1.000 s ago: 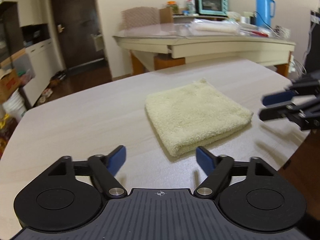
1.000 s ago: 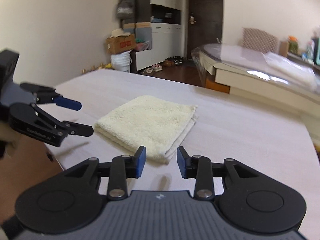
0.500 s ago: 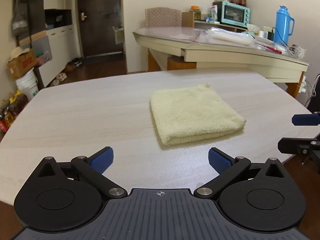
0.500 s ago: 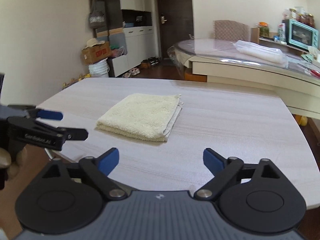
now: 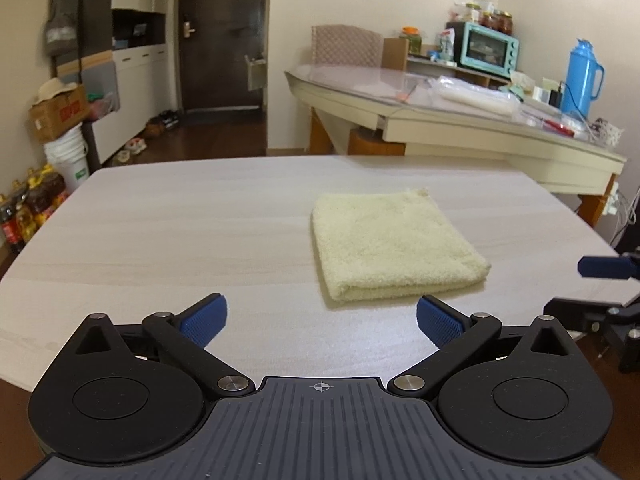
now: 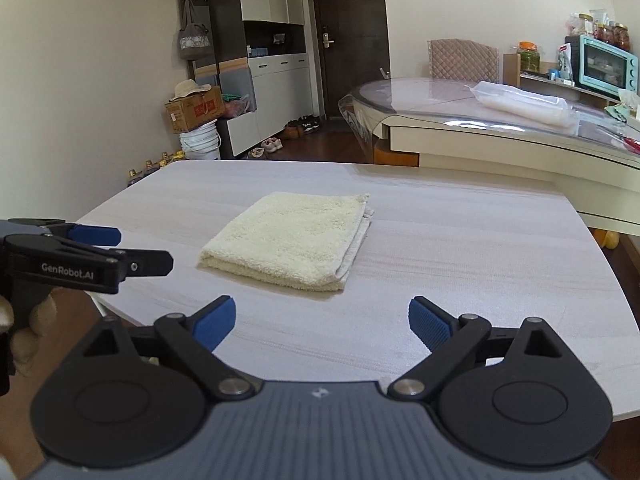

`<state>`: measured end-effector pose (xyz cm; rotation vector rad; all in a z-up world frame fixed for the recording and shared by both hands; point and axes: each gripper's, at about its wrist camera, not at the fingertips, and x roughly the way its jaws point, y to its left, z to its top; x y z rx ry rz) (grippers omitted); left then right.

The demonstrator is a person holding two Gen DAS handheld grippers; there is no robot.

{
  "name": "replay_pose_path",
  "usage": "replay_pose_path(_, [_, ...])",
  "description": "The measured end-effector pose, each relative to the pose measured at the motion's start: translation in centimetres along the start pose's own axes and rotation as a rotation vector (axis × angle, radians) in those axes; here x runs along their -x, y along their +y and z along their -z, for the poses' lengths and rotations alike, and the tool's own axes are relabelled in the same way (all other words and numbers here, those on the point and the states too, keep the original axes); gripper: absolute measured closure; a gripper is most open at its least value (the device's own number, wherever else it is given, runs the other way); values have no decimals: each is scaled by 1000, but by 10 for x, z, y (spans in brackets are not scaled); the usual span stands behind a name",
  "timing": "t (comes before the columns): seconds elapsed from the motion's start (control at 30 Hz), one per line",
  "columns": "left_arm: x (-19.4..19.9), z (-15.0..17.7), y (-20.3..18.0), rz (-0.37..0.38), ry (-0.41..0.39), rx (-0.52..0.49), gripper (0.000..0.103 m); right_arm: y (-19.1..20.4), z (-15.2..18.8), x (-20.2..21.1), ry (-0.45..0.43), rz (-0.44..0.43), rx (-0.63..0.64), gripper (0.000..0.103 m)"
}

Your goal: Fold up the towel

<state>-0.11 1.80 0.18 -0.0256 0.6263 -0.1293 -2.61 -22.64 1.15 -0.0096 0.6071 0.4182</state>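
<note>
Yellow towel (image 5: 390, 246) lies folded on table (image 5: 180, 232).

Towel (image 5: 390, 246): pale cream-yellow, plain, looped nap, lying ahead of both claws. Bench (image 5: 180, 232): light whitish wood grain with faint grey streaks running across. Left claw (image 5: 322, 318): black arms, blue cross-hatched pads, dark grey ribbed body behind. Right claw (image 6: 320, 322): same black and blue; white lettering shows on the left claw's black arm seen to its left. Far beyond the left claw: turquoise oven (image 5: 488, 49), bright blue flask (image 5: 580, 78), dark brown door (image 5: 222, 36), white bucket (image 5: 68, 158), brown carton (image 5: 60, 114) with red print.
</note>
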Motion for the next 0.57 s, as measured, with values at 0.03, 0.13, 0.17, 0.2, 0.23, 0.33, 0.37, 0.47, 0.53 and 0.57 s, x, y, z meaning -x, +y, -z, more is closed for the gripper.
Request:
replay_pose_path(0.03, [0, -1, 0, 1, -3, 4, 0, 0, 0, 0, -1, 0, 1, 8])
replay_pose_path(0.13, [0, -2, -2, 10, -9, -6, 0, 1, -1, 0, -4, 2, 2, 8])
replay_pose_path(0.17, [-1, -2, -2, 10, -8, -12, 0, 1, -1, 0, -4, 3, 3, 8])
replay_pose_path(0.2, [-1, -3, -3, 10, -6, -16, 0, 1, -1, 0, -5, 4, 3, 8])
replay_pose_path(0.23, [-2, -3, -4, 8, -1, -19, 0, 2, -1, 0, -6, 6, 5, 8])
replay_pose_path(0.33, [-3, -4, -5, 12, 1, -23, 0, 5, -3, -2, -3, 9, 12, 8])
replay_pose_path(0.37, [-4, -4, -6, 6, 3, -26, 0, 5, -3, -2, -2, 7, 13, 8])
replay_pose_path(0.47, [-4, -4, -7, 8, 7, -30, 0, 5, -5, -3, -5, 13, 13, 8])
replay_pose_path(0.53, [-4, -4, -8, 2, 6, -35, 0, 5, -5, -3, -4, 17, 12, 8])
replay_pose_path(0.57, [-3, -4, -8, 3, 5, -34, 0, 5, -6, -3, -4, 17, 13, 8])
